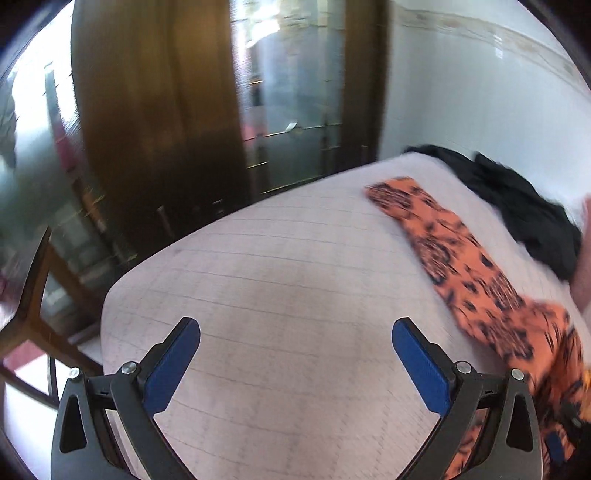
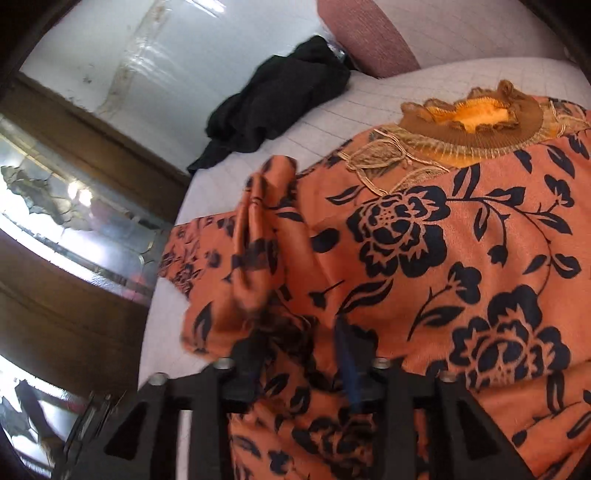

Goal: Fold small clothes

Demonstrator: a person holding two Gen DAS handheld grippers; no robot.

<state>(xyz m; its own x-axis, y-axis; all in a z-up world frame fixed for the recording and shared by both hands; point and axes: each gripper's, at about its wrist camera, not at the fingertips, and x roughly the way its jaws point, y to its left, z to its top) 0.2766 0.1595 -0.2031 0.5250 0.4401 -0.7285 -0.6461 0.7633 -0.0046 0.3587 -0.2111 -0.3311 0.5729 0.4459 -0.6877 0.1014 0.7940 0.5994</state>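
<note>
An orange garment with a black flower print (image 2: 424, 240) lies spread on the pale quilted bed (image 2: 332, 110), its gold ruffled collar (image 2: 476, 122) at the far end. My right gripper (image 2: 301, 328) hovers low over it, blurred, its fingers apart with printed cloth under and between them. A bunched fold of the sleeve (image 2: 258, 229) stands up just beyond the left finger. In the left wrist view my left gripper (image 1: 295, 325) is wide open and holds nothing above the bare quilt (image 1: 277, 258), with the orange garment (image 1: 461, 243) stretching away on its right.
A crumpled black garment (image 2: 280, 96) lies at the bed's far edge by the white wall, also seen as the black garment (image 1: 517, 199). A maroon cushion (image 2: 369, 33) leans behind it. Wooden doors with glass (image 1: 147, 110) and a wooden frame (image 1: 33, 295) stand beyond the bed's left edge.
</note>
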